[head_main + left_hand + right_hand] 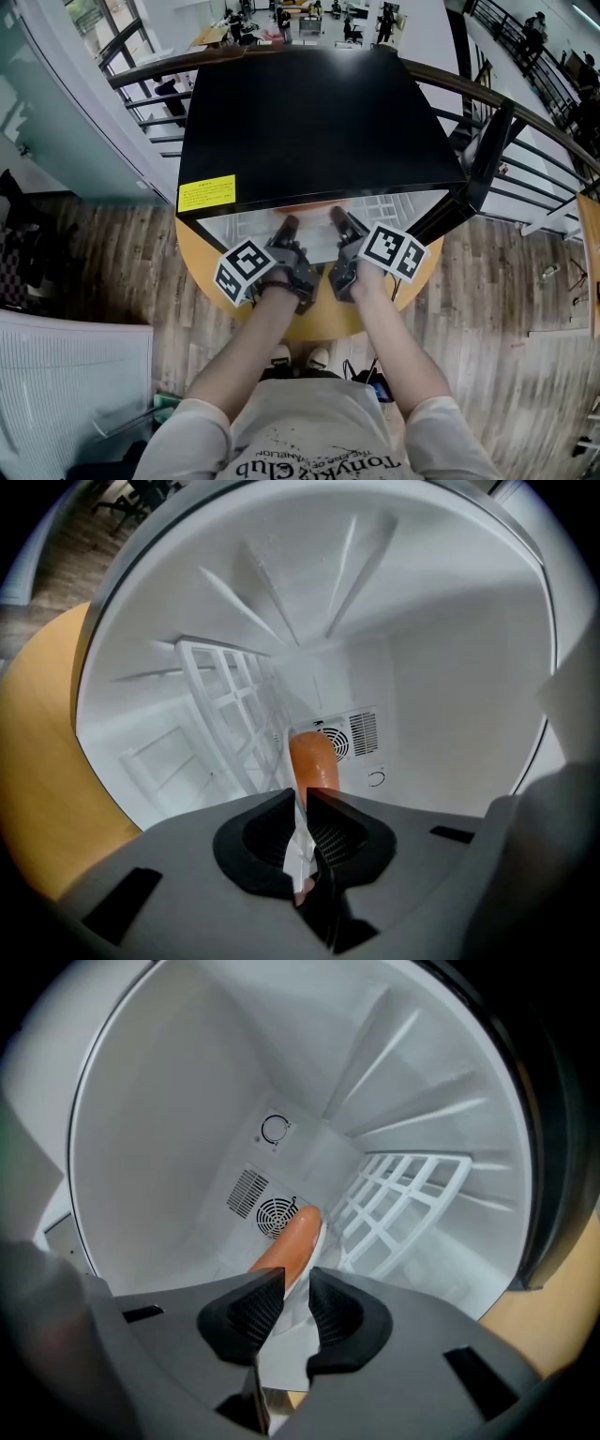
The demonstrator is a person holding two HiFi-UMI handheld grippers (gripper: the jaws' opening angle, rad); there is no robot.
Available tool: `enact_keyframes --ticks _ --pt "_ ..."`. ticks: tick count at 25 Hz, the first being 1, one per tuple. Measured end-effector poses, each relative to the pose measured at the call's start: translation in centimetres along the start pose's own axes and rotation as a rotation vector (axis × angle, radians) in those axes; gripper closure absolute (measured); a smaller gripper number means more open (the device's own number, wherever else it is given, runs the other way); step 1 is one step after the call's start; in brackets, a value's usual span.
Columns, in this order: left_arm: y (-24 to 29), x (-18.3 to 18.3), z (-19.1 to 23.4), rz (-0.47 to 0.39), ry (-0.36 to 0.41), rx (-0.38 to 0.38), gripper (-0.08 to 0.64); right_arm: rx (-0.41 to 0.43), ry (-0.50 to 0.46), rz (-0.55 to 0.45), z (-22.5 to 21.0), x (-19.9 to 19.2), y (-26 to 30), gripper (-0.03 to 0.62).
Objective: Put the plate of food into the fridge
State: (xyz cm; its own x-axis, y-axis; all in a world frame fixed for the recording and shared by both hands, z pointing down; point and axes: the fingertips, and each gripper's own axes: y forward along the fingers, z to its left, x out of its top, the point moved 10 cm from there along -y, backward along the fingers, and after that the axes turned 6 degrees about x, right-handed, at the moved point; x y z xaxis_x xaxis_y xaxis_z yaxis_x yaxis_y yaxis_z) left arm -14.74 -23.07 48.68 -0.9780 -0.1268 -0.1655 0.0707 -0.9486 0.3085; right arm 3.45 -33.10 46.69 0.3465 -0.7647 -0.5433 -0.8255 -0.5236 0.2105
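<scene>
The black fridge (309, 112) stands on a round yellow table (202, 258). Its door (478, 173) is swung out to the right, so the white inside is open to the person standing at the near side. A white wire rack (403, 1204) shows inside, with a round vent (275, 1213) on the far wall.

Both arms reach in side by side, which looks like a two-sided carry to keep the plate (302, 841) level. The plate is already inside the fridge, with a long orange sausage (286, 1251) lying on it and pointing toward the far wall.

The left gripper (302, 803) has its jaws pinched tight on the plate's thin white rim, so that side is carried. The right gripper (296, 1283) has its jaws parted by a narrow gap. The plate's rim runs in the gap and under the jaws, but the pads are clear of it. I take that as a release on the right. Whether the plate rests fully on the fridge floor, I cannot tell.
</scene>
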Motion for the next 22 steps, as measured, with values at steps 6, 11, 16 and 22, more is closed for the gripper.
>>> enact_keyframes --ticks 6,11,16,22 --pt "0.0 0.0 -0.3 0.003 0.051 -0.001 0.514 -0.061 -0.122 0.022 0.8 0.3 0.1 0.492" --pt "-0.1 0.0 -0.5 0.019 0.087 0.004 0.503 -0.097 -0.186 0.038 1.0 0.4 0.1 0.483" --pt "-0.4 0.2 -0.7 0.025 0.101 -0.007 0.448 -0.164 -0.285 0.041 1.4 0.3 0.1 0.462" --pt "-1.0 0.2 -0.5 0.026 0.11 -0.007 0.434 -0.196 -0.366 0.016 1.7 0.7 -0.3 0.454"
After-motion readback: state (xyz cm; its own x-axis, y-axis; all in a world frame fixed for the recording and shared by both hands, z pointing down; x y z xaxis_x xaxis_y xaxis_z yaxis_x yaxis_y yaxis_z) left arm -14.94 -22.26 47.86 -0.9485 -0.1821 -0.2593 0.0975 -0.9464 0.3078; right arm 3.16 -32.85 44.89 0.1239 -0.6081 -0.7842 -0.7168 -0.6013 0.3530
